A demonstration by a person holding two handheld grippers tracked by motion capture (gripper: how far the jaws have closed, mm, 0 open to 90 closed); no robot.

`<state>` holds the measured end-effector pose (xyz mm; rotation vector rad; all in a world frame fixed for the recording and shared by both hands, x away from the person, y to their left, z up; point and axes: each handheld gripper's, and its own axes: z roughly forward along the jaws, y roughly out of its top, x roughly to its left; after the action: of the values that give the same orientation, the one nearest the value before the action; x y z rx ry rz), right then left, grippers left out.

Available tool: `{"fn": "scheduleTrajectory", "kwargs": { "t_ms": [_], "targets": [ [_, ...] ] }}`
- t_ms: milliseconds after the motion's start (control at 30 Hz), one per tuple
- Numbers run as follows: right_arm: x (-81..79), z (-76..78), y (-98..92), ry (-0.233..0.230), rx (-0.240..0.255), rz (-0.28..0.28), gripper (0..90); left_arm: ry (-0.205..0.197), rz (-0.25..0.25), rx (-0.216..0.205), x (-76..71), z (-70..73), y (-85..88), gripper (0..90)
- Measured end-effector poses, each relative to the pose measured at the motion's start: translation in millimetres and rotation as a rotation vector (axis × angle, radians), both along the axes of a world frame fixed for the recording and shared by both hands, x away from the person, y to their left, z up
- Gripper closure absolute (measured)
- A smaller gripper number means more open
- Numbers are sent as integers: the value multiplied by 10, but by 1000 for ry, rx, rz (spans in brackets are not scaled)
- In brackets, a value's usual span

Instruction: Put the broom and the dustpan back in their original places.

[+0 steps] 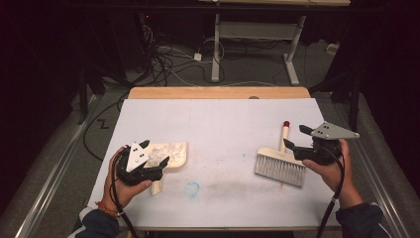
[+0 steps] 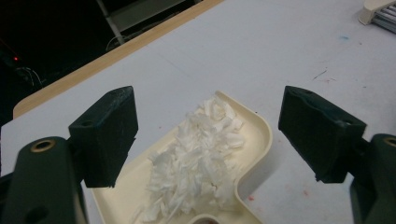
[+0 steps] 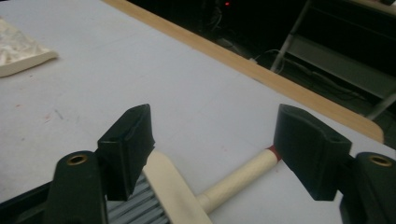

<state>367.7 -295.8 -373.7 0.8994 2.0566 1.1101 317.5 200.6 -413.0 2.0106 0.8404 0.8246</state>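
Your left gripper [image 2: 208, 140] gapes above the cream plastic dustpan [image 2: 254, 135] of white paper shreds [image 2: 196, 158]; your right gripper [image 3: 224, 144] gapes over the cream-handled grey-bristled brush [image 3: 233, 179].

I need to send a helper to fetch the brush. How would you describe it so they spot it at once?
On the white table, look toward its right side, by the right gripper. The cream hand brush with grey bristles lies flat there; its red-tipped handle sets it apart from the cream dustpan of white shreds at the left.

Smooth cream plastic dustpan [image 2: 254, 135], crumpled white paper shreds [image 2: 196, 158], wooden-handled brush [image 3: 196, 191]
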Motion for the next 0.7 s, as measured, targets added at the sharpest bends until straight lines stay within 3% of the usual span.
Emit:
{"fn": "scheduleTrajectory", "kwargs": {
  "t_ms": [167, 333, 533, 700],
  "targets": [
    [-39, 0, 15, -27, 22, -24, 265, -27, -7, 9, 26, -4, -34, 188],
    [-113, -21, 66, -72, 13, -45, 261, -42, -18, -8, 10, 2, -34, 186],
    [-214, -33, 120, -95, 12, -28, 256, -85, -21, -5, -73, 34, -71, 185],
    [-304, -71, 146, -97, 0, -16, 258, -89, -30, 13, -126, 6, -99, 182]
  ]
}}
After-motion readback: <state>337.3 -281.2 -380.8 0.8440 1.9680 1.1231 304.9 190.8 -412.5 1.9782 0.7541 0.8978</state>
